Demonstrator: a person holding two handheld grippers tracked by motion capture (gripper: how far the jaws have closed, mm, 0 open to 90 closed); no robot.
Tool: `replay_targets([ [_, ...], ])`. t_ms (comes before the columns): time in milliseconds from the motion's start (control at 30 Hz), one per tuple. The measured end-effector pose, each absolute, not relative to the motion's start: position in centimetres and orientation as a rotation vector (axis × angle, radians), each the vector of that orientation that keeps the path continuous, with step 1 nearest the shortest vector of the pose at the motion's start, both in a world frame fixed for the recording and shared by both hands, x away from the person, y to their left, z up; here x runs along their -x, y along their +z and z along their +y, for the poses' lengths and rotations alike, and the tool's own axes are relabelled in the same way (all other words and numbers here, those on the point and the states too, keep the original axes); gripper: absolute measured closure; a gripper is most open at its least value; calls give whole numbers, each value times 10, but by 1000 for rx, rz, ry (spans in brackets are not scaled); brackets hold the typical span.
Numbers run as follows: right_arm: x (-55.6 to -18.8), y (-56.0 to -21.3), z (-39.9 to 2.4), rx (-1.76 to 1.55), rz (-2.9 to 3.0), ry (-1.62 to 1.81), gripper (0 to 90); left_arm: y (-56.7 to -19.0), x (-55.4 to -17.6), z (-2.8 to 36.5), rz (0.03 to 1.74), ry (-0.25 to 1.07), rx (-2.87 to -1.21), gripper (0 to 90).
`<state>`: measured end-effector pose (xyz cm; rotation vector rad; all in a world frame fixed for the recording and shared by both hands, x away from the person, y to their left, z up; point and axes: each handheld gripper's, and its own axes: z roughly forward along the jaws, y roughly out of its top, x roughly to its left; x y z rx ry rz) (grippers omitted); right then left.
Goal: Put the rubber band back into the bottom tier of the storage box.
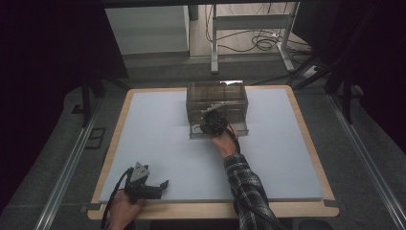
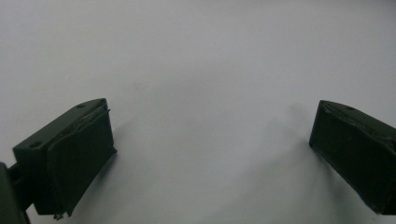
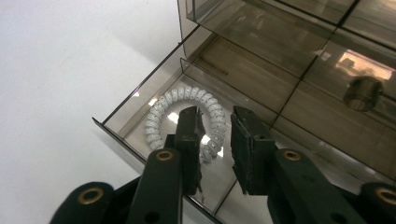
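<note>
The left gripper (image 1: pixel 152 187) rests on the counter (image 1: pixel 158 139) near its front edge, jaws wide apart and empty. The right gripper (image 3: pixel 215 135) hangs over the open drawer (image 3: pixel 140 105) of a clear organizer (image 1: pixel 218 96), jaws slightly parted, gripping nothing. Below them a white coil (image 3: pixel 161 109) lies in the drawer.

A white mat (image 1: pixel 158 143) is laid over a wooden table (image 1: pixel 215 209) at the frame's centre. Tangled cables (image 1: pixel 261 40) are seen on the floor at upper right, beside grey metal legs (image 1: pixel 214 43).
</note>
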<state>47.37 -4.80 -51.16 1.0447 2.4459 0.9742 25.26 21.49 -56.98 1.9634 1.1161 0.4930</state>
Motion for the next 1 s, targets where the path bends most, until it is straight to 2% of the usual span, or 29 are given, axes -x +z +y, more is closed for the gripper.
replay_targets([
  [467,-466,-502,-54,-1016,2451,1013,606,-570,-253,215,1116,493,-1964,0],
  [1000,-456,-494,-56,-964,2479,1019,535,-570,-253,215,1116,493,-1963,0],
])
